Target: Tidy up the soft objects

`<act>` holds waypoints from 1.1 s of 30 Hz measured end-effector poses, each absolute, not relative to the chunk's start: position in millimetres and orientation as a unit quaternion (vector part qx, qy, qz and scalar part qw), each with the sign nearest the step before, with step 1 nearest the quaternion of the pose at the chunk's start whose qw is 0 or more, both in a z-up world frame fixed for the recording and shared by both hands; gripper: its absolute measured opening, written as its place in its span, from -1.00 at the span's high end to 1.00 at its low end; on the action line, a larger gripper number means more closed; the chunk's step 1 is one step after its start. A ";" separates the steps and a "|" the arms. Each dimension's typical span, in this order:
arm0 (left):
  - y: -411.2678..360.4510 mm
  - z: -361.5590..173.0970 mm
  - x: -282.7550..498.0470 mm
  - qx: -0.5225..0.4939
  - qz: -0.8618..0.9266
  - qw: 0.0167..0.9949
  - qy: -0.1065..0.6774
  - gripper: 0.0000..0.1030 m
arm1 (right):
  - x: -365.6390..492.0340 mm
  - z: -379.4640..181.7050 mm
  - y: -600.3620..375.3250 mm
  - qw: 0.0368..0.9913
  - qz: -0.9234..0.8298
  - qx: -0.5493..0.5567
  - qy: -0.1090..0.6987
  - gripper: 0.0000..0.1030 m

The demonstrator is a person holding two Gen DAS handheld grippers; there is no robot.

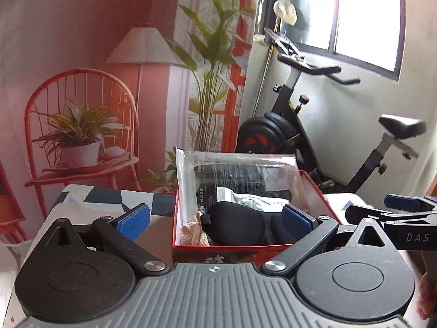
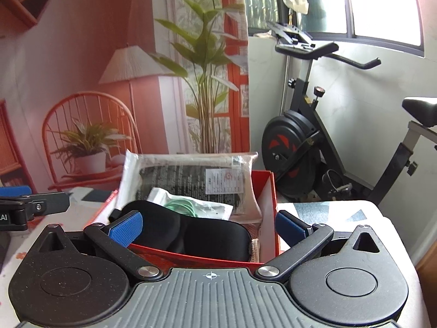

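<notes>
A red box (image 1: 322,191) on a patterned table (image 1: 109,199) holds what look like all the soft goods in view: a black sleep mask (image 1: 240,227) lies across its near half, a cream knitted piece (image 1: 195,232) is tucked at the near-left corner, and a large clear packet (image 1: 240,175) with dark contents leans against the far wall, its top standing above the rim. A smaller packet (image 2: 191,205) with green cord inside rests between mask and large packet.

Both tools hover just short of the box's near wall. The left gripper (image 1: 215,218) is spread wide and carries nothing; the right gripper (image 2: 209,225) is likewise spread, its blue pads either side of the mask but apart from it.

The sorting appears largely done: no loose soft item shows on the table surface visible around the box, though the tools' own bodies hide the nearest stretch, so a stray piece there cannot be ruled out. What may remain is tidying, since the large packet sits proud of the rim.
</notes>
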State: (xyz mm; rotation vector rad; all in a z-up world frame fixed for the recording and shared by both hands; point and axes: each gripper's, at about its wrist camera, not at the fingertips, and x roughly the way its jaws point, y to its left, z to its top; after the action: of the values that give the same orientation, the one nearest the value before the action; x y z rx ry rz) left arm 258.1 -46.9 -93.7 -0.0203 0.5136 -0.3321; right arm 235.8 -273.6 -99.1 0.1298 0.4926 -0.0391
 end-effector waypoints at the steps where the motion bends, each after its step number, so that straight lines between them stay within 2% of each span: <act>1: -42.8 -88.4 250.4 -0.013 -0.162 0.958 0.238 -1.00 | 226.8 -92.1 -271.3 0.968 -0.020 0.065 0.240 -0.99; 12: -26.3 -17.5 159.0 0.017 -0.127 0.971 0.201 -1.00 | 117.3 -12.3 -248.9 0.978 -0.041 0.066 0.194 -0.99; 22: -15.5 40.0 61.6 0.035 -0.116 0.985 0.122 -1.00 | 17.4 53.1 -230.2 0.987 -0.062 0.052 0.138 -0.99; 33: -8.1 61.5 10.7 0.027 -0.117 0.988 0.095 -1.00 | -44.5 78.0 -213.8 0.990 -0.071 0.048 0.115 -0.99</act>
State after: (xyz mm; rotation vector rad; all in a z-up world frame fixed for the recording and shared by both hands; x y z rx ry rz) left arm 10.7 -8.1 61.5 0.0539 0.1905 -0.2343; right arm -44.5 -213.8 78.0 0.0972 0.2300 -0.1420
